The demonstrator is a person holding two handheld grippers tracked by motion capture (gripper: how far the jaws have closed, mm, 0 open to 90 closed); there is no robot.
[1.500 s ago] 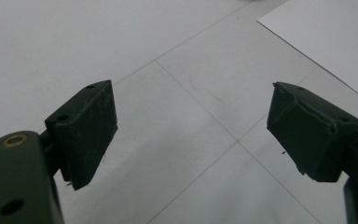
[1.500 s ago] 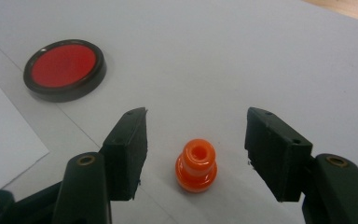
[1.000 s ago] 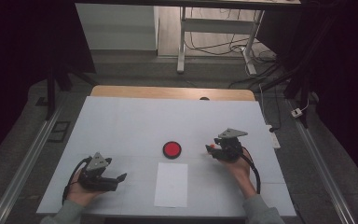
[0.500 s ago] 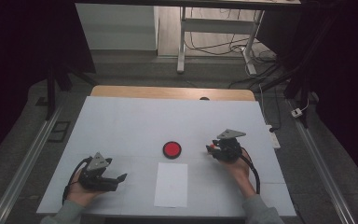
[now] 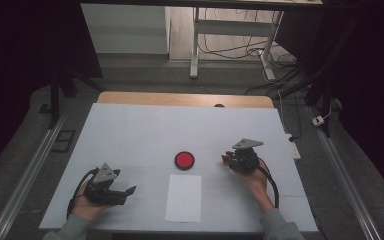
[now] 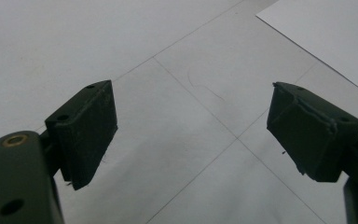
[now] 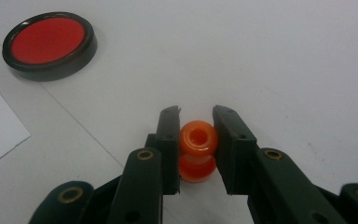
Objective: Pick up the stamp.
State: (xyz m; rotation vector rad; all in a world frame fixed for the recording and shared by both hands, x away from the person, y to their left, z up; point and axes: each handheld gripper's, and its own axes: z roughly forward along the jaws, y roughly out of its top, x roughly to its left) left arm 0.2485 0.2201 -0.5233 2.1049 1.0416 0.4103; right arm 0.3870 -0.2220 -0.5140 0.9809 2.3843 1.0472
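Note:
A small orange spool-shaped piece (image 7: 196,149) sits clamped between the jaws of my right gripper (image 7: 196,116), which is shut on it just above the white table. That right gripper (image 5: 227,158) is held at the right of the table, a short way right of a round red disc with a black rim (image 5: 184,160) (image 7: 49,44). My left gripper (image 5: 130,191) rests low at the front left, its jaws wide apart with nothing between them (image 6: 191,121). A white paper sheet (image 5: 184,197) lies at the front middle, between the two hands.
The white table top (image 5: 145,130) has a wooden strip (image 5: 185,99) along its far edge. A corner of the paper sheet (image 6: 335,32) lies ahead of the left gripper. Beyond the table stand a metal frame leg (image 5: 195,45) and floor cables (image 5: 290,80).

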